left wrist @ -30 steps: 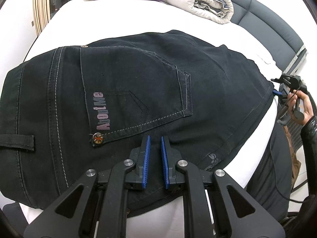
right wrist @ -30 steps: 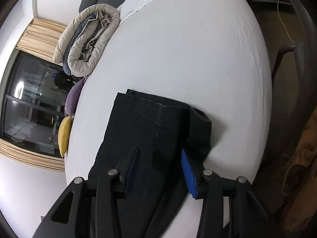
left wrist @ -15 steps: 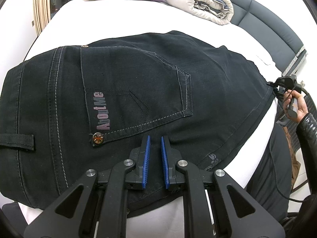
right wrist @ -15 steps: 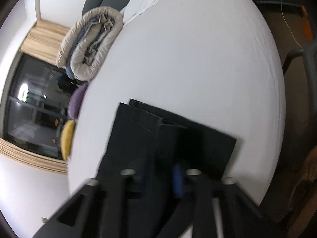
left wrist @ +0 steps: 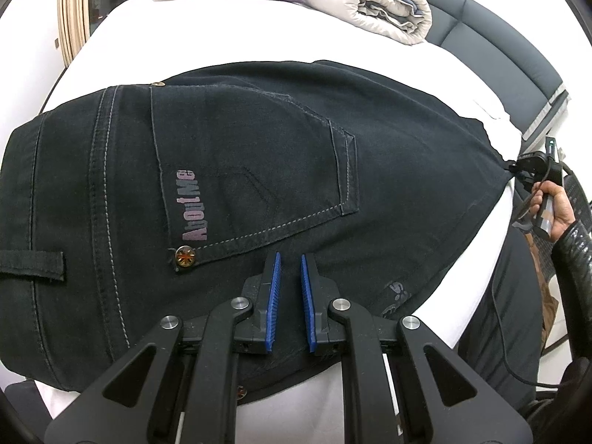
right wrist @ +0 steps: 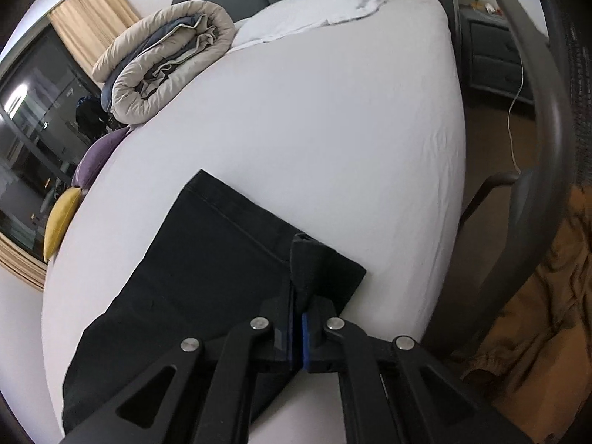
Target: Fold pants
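Dark jeans [left wrist: 259, 170] lie flat on the white bed [left wrist: 229, 29], back pocket up, waistband to the left. My left gripper [left wrist: 289, 259] rests low over the seat just below the pocket, its blue pads a narrow gap apart with nothing visible between them. In the right wrist view the leg ends [right wrist: 222, 259] lie on the sheet. My right gripper [right wrist: 297, 318] is shut on the near corner of the hem, which stands up pinched. That gripper also shows in the left wrist view [left wrist: 532, 164] at the far right, held by a hand.
A rolled beige duvet [right wrist: 166, 59] and yellow and purple cushions [right wrist: 59, 218] lie at the head and far side of the bed [right wrist: 333, 129]. A grey chair frame [right wrist: 544, 148] and a tan garment [right wrist: 536, 314] stand off the bed's right edge.
My right gripper went from open over the leg ends to shut on the hem corner and lifted it. The view swung. My left gripper stayed put.
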Tool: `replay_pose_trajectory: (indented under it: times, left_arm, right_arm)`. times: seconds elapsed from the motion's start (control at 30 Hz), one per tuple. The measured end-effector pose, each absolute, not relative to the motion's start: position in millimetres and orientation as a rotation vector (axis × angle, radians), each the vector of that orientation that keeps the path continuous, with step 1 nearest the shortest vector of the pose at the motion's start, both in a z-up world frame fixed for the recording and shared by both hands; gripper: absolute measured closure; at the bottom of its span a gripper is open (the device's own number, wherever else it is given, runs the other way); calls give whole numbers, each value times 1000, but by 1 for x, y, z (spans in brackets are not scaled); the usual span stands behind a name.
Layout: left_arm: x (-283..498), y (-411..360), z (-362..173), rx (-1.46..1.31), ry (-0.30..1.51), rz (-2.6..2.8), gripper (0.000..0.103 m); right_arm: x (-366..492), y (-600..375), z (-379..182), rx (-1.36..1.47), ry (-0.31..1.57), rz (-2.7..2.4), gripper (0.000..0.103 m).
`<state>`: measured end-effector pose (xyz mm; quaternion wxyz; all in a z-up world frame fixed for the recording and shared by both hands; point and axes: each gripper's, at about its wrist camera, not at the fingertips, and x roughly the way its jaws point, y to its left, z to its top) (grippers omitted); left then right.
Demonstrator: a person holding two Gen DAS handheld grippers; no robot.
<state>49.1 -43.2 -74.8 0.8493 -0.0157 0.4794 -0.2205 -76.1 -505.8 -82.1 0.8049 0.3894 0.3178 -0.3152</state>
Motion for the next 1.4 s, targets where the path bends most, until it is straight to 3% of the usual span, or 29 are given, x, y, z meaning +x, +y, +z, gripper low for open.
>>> replay_pose_trajectory:
  times: [0.37, 0.4, 0.43, 0.5, 0.6, 0.7, 0.77, 0.83, 0.97, 1.0, 1.03, 1.13, 1.27, 1.33, 1.4]
  left_arm:
    - [39, -25, -68, -60, 1009, -474, 91]
    - [37, -23, -68, -61, 1008, -472, 91]
    - [35, -21, -67, -64, 1006, -470, 91]
    - [32, -18, -67, -70, 1003, -468, 91]
    - [31, -19, -67, -70, 1003, -465, 91]
    - [30, -21, -65, -64, 1003, -463, 91]
    - [29, -19, -64, -72, 1003, -460, 91]
    - [28, -25, -66, -71, 1004, -459, 91]
    - [27, -20, -66, -86, 1009, -469, 91]
    - [28, -19, -66, -94, 1010, -473, 91]
    - [30, -18, -67, -99, 1011, -476, 91]
    - [32, -17, -67, -109, 1011, -479, 91]
    - [31, -16, -68, -116, 1001, -479, 91]
    - [30, -15, -68, -128, 995, -478, 91]
    - [30, -16, -68, -125, 993, -480, 91]
  right_arm:
    - [-63, -520, -89, 788, 744, -664, 98]
    - [-63, -520, -84, 755, 758, -681, 91]
    - [-64, -518, -79, 724, 767, -705, 70]
    - [-69, -507, -59, 607, 786, -837, 40]
    - [-71, -476, -22, 483, 706, -796, 42]
    - [-39, -439, -2, 546, 700, -430, 76]
    - [-8, -407, 0, 540, 747, -234, 77]
    - [29, -374, -11, 566, 810, -5, 83]
    - [85, -362, -66, 697, 948, 152, 83]
    - [95, -372, -84, 749, 972, 157, 97]
    - [100, -387, -94, 776, 961, 138, 103]
    - [92, -442, -101, 884, 867, 32, 103]
    - [62, -515, -77, 633, 859, -562, 103]
    - [37, -526, -54, 553, 827, -720, 72]
    - [14, -510, -35, 548, 767, -664, 55]
